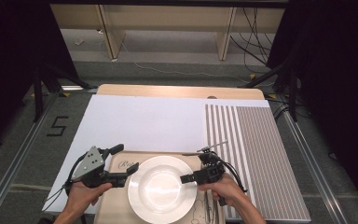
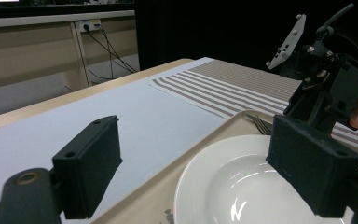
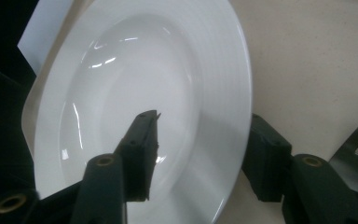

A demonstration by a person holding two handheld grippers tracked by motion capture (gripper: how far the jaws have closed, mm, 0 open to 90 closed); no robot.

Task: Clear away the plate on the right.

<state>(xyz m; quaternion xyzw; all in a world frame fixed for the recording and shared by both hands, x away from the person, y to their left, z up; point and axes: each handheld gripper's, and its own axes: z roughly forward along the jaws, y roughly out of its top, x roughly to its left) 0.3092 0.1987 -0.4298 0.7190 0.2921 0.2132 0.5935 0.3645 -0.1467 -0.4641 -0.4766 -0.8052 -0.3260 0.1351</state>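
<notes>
1. White soup plate (image 1: 161, 187) – sits on the tray (image 1: 116, 163), centred.
2. Right tool (image 1: 184, 178) straddles its rim, jaws spread – release step.
3. Left tool (image 1: 131, 171) spread beside the rim.
4. Next: back both off cleanly.

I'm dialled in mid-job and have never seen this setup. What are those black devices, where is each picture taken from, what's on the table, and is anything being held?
They are hand-held two-jaw grippers, with a person working one in each hand. The high view looks down from above: the left gripper is at the left rim of a white plate, the right gripper at its right rim. The other two pictures come from cameras riding on each gripper, looking along its black jaws.

The plate sits on a beige tray, beside a fork. Under it lie a white sheet and a striped mat.

In the right gripper view, the jaws straddle the plate's rim without pressing on it. The left jaws stand wide open. Nothing is held.
</notes>
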